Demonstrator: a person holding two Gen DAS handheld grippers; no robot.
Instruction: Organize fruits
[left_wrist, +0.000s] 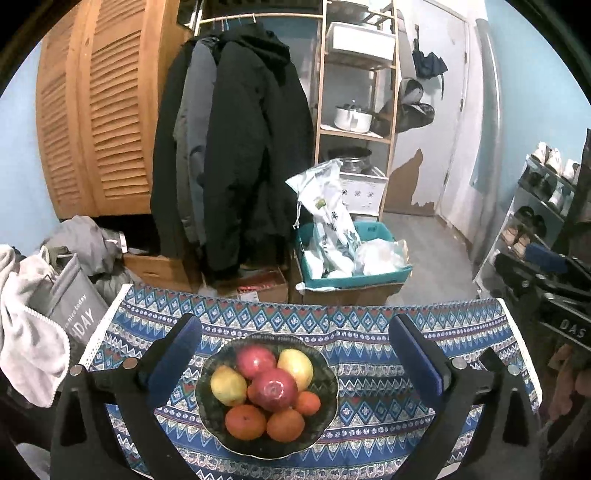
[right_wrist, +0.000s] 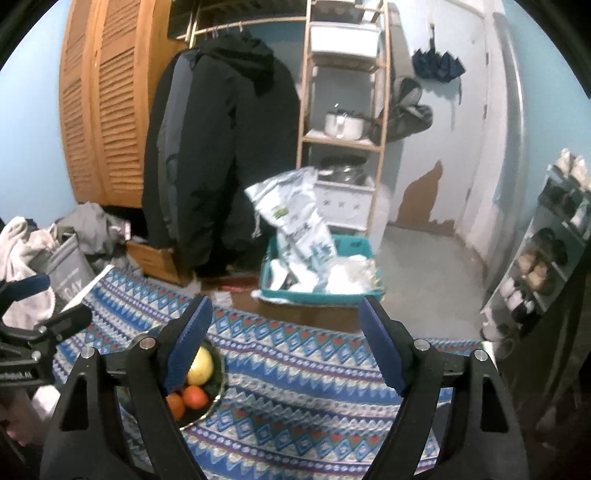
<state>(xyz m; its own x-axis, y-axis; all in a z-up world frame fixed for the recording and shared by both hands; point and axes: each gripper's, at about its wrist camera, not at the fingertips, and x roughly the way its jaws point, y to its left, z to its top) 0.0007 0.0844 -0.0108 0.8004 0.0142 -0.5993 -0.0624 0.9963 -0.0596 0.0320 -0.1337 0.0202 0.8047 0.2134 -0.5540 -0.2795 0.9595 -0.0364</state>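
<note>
All the fruits are sitting piled in the dark bowl (left_wrist: 325, 398) on the patterned table (left_wrist: 369, 332): two red pomegranates (left_wrist: 275, 389), two yellow fruits (left_wrist: 228, 384) and several oranges (left_wrist: 245, 421).

The left gripper (left_wrist: 295, 354) is pointing straight at the bowl, which is lying centred between its jaws; these are standing spread and holding nothing.

The right gripper (right_wrist: 286, 347), jaws likewise spread and holding nothing, is facing bare cloth, with the bowl lying off to its left, partly hidden behind its left finger (right_wrist: 186, 349).

Judgement: the left gripper is nearer and better aligned. This arrangement is fitting both fruits gathered and fruits awaiting sorting.

Fruits (left_wrist: 272, 391) in bowl (left_wrist: 325, 410) on tablecloth (left_wrist: 369, 369), bin (left_wrist: 354, 277) behind
</note>
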